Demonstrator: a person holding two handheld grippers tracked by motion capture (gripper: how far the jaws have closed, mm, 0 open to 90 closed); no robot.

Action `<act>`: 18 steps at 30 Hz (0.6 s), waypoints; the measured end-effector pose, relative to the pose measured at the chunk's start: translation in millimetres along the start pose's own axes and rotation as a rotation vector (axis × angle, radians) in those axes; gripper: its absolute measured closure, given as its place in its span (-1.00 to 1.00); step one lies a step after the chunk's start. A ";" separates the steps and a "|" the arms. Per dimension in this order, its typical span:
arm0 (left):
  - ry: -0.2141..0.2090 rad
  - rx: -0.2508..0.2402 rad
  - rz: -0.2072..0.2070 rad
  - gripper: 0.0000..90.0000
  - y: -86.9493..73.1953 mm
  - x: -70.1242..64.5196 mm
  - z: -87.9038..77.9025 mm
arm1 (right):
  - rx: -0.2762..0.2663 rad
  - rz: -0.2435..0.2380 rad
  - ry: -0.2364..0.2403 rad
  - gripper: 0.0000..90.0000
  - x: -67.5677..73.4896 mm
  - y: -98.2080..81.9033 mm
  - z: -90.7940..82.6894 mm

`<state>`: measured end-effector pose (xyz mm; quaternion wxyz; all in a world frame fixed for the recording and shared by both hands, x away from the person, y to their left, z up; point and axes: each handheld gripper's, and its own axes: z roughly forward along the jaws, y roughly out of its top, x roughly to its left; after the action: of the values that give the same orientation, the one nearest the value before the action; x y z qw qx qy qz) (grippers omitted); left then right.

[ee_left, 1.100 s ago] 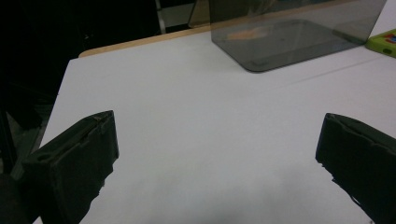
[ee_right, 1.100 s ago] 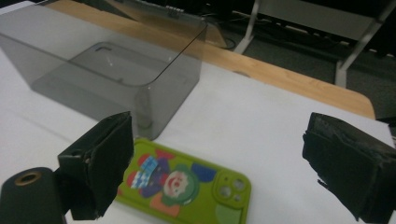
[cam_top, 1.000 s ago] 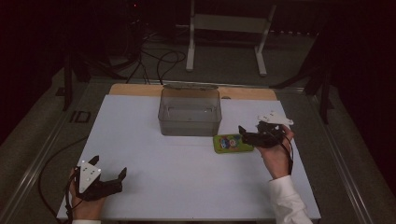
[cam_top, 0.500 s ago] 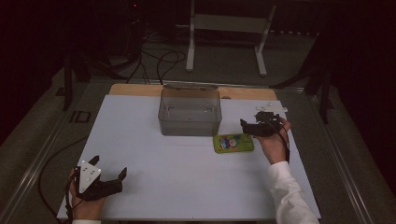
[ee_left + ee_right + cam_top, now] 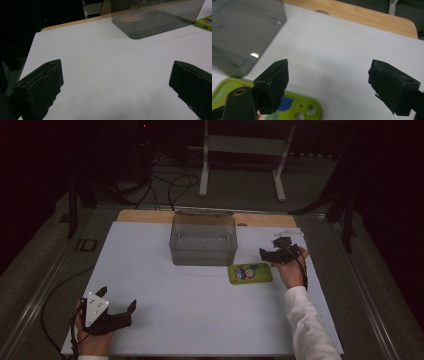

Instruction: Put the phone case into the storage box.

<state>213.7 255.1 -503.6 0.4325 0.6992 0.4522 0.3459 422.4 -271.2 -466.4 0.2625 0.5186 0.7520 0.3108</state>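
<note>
On the white surface (image 5: 200,305) a green phone case (image 5: 250,272) lies flat just in front of the right corner of a smoky clear box (image 5: 203,240), close to it but apart. The right gripper (image 5: 272,254) hangs just beyond the case's right end, held in a hand (image 5: 290,270) with a white sleeve (image 5: 310,325); its jaws stand wide and have just been closing a little, with nothing between them (in the right gripper view the case (image 5: 294,107) sits low at the left jaw, camera cutouts showing, bare surface in the gap). The left gripper (image 5: 122,312) rests at the near left corner of the surface, well apart from the case, jaws released and wide over bare white. From its view, the box (image 5: 155,17) stands far off, the case (image 5: 205,22) peeping beside it.
</note>
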 end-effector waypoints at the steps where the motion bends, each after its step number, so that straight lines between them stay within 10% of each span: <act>1: 0.000 0.000 0.000 -1.00 0.0 0.0 0.0 | 0.009 0.007 0.003 -0.54 -2.3 -0.9 1.7; 7: -0.004 0.006 0.013 -1.00 -0.1 -2.9 1.2 | 0.061 0.024 -0.012 -0.11 -11.2 -6.4 10.4; 13: -0.005 0.007 0.015 -1.00 -0.3 -3.0 1.8 | 0.127 0.016 -0.010 1.00 -14.5 -11.6 17.9; 18: -0.007 0.005 0.016 -1.00 -0.3 -3.7 1.8 | 0.180 0.036 -0.016 1.00 -14.6 -15.5 24.5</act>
<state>213.9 251.2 -504.9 0.4297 0.7050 0.4458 0.3458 435.1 -284.4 -493.1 0.2152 0.5561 0.7653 0.2426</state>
